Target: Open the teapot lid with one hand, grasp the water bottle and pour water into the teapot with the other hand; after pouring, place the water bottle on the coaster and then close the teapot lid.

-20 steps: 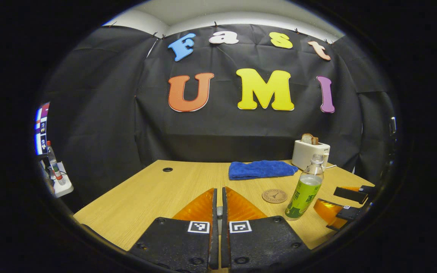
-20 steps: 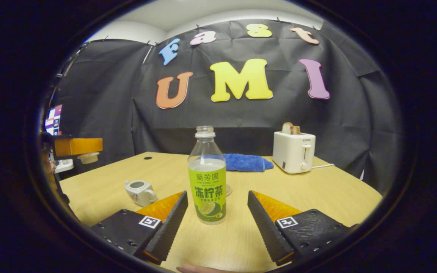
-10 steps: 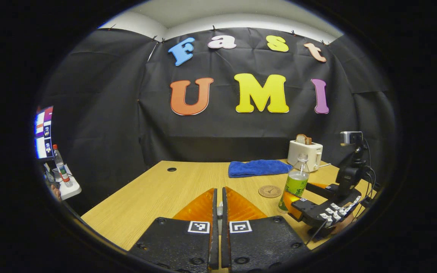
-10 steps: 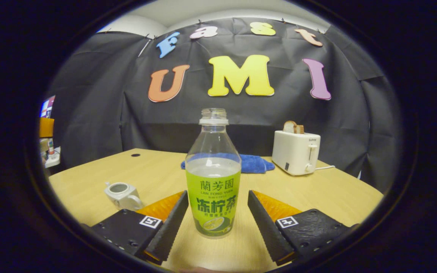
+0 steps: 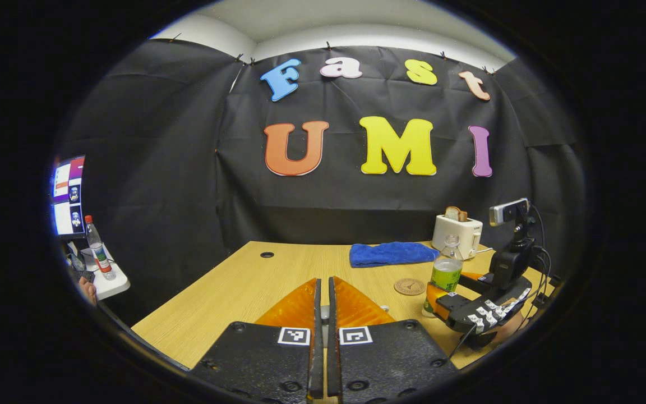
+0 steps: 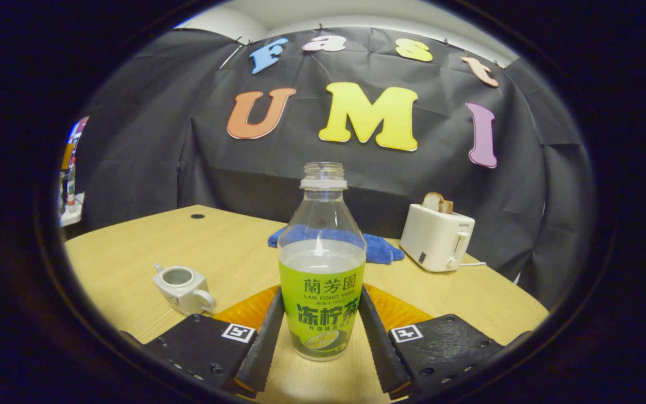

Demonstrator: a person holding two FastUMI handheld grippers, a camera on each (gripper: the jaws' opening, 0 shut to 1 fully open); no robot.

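Observation:
An uncapped bottle (image 6: 322, 269) with a green label, part full of water, stands upright on the wooden table (image 6: 469, 297). My right gripper (image 6: 321, 293) is shut on it, both fingers pressing the label's sides. Left of it sits the white teapot (image 6: 183, 286), its top uncovered. In the left gripper view, my left gripper (image 5: 323, 280) is held above the table's near side, shut on the teapot lid, which its fingers mostly hide. Farther right there, the bottle (image 5: 446, 274) stands in the right gripper (image 5: 451, 289), just beside the round coaster (image 5: 410, 287).
A blue towel (image 5: 393, 253) lies at the back of the table, with a white toaster (image 5: 457, 235) holding bread to its right. A screen (image 5: 68, 193) and another bottle (image 5: 97, 247) on a small shelf stand off the table's left side.
My right gripper moved up around the bottle and shut on it. My left gripper drew back and away from the bottle, still shut.

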